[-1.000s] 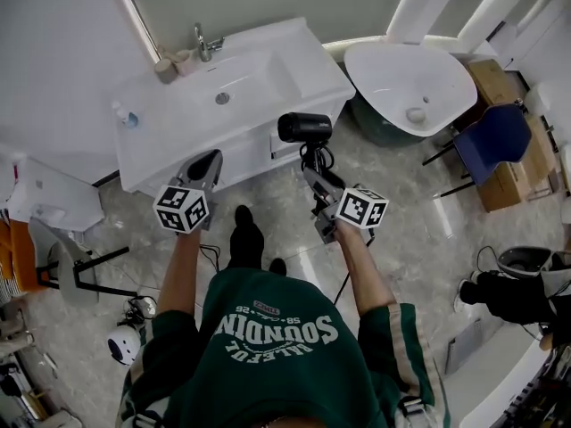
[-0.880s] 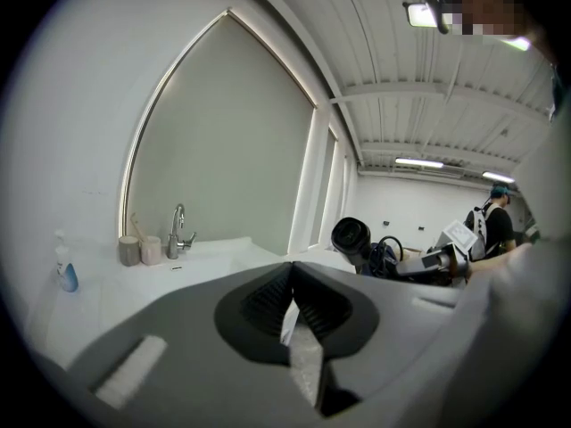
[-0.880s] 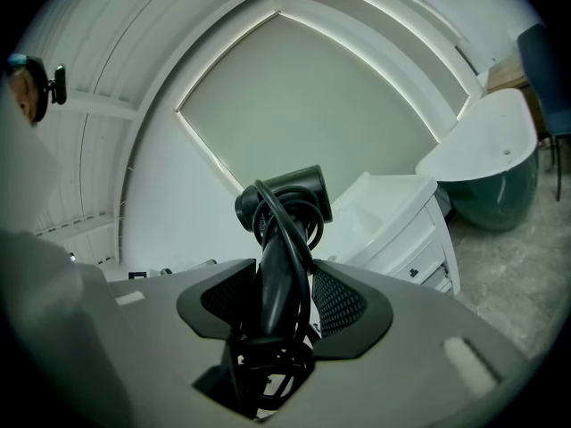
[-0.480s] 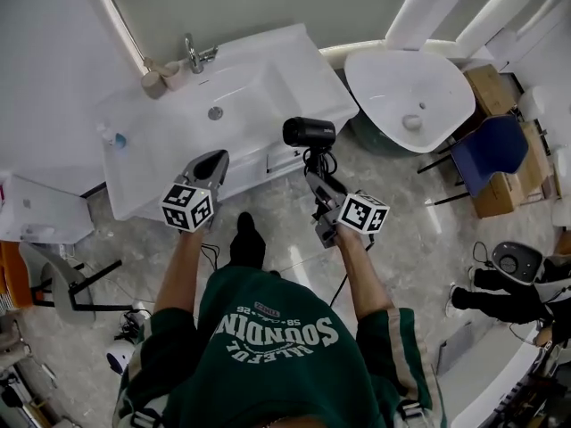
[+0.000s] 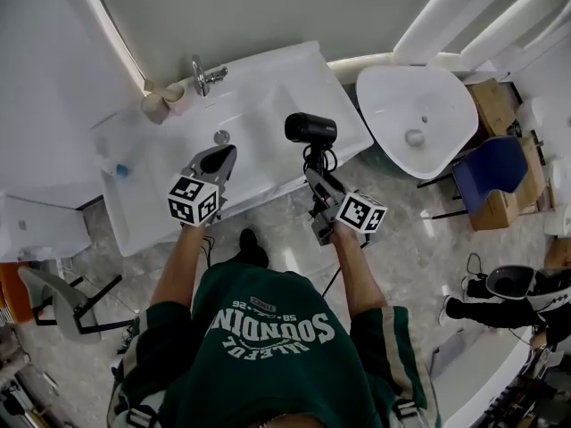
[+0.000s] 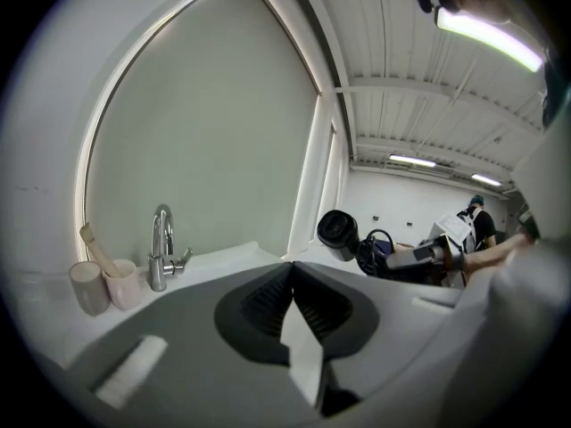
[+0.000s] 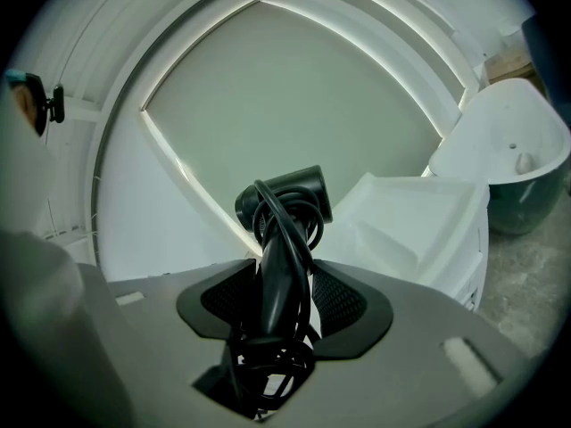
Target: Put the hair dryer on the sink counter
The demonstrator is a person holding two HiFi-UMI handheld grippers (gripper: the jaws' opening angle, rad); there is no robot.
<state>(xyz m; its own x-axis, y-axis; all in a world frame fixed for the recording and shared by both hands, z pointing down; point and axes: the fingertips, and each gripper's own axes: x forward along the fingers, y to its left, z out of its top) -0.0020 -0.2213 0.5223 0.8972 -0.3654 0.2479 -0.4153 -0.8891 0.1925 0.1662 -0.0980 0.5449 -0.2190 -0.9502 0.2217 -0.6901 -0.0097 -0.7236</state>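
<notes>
Black hair dryer (image 5: 310, 129) is hanging above the sink counter's (image 5: 277, 78) right end.
Right gripper (image 5: 318, 175) is clamping its handle; left gripper (image 5: 217, 160) is hovering alongside, jaws together, empty.

Hair dryer (image 5: 310, 128) carried forward, now above sink counter (image 5: 278, 80); left tool (image 5: 220, 156) too

Black hair dryer (image 5: 310, 128), cord wound round its handle, hangs handle-down at frame centre, above the white sink counter (image 5: 290, 74)
</notes>
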